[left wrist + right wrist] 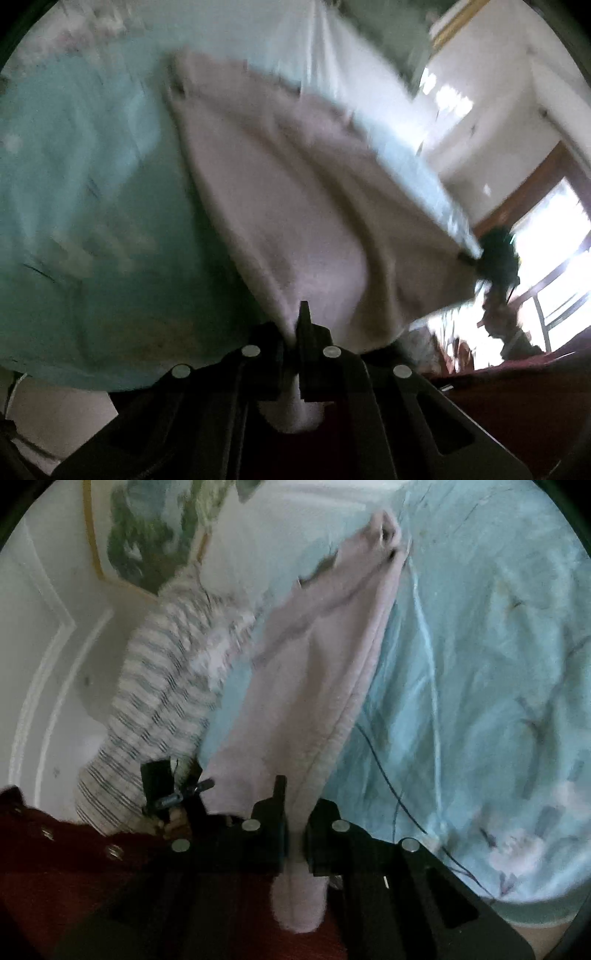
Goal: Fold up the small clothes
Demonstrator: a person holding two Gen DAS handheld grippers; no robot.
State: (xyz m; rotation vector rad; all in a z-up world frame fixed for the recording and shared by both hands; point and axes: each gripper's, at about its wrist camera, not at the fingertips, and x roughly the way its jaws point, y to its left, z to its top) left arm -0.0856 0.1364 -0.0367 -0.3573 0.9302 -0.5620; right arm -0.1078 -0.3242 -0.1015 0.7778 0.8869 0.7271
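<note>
A pale pink garment (295, 199) hangs stretched in the air above a light blue floral bedsheet (81, 177). My left gripper (295, 325) is shut on one corner of it, with cloth bunched behind the fingers. The right gripper (495, 254) shows far right in the left wrist view, pinching the opposite corner. In the right wrist view my right gripper (293, 812) is shut on the pink garment (314, 672), which runs up to a far corner. The left gripper (170, 786) shows at lower left there. The images are motion-blurred.
A grey-and-white striped garment (162, 686) lies on the bedsheet (498, 664) near its edge. A thin dark cord (388, 775) crosses the sheet. A framed picture (140, 535) hangs on the white wall. A bright window (554, 251) is at right. A dark red sleeve (55, 849) shows low.
</note>
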